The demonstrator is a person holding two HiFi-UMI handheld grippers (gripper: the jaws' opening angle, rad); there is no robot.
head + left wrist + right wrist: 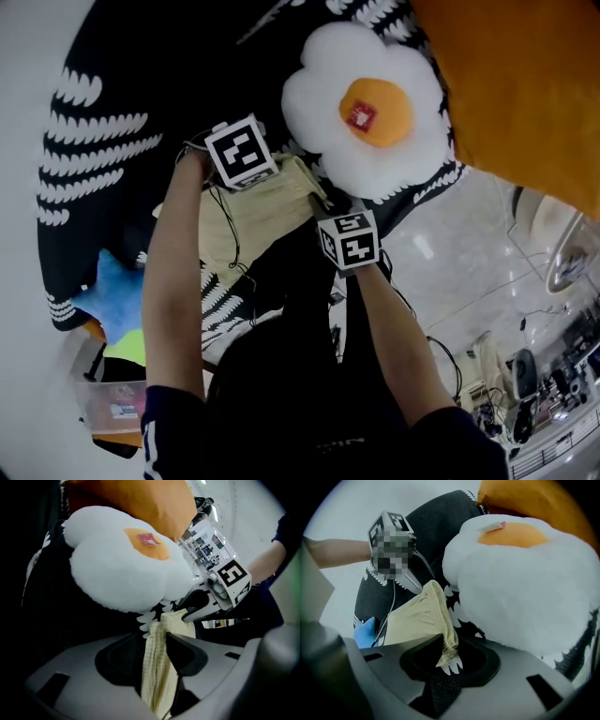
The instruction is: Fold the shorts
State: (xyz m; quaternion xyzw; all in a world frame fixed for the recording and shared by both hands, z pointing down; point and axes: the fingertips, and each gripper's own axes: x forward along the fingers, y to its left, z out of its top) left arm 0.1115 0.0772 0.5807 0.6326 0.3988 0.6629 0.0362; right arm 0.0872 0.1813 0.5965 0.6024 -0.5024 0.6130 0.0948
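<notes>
Left tool [157, 667] clamped on shorts [258, 211] edge. Right tool [445, 654] clamped on waistband corner. Shorts stretched between tools over black patterned blanket [112, 94], just beside egg pillow [361, 108].

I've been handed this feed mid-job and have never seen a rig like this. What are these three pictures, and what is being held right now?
There is no robot arm here. A person holds a two-jaw gripper in each hand, and the marker cubes are part of those grippers. The head view looks down from the person's head. The other two views come from cameras riding on the grippers, each looking along its own jaws.

On a black cover with white markings lie a fried-egg pillow, an orange cushion and pale yellow shorts.

In the left gripper view, the left gripper has its jaws closed on a bunched edge of the shorts. In the right gripper view, the right gripper pinches the gathered waistband. So both hold the shorts, right beside the pillow.
</notes>
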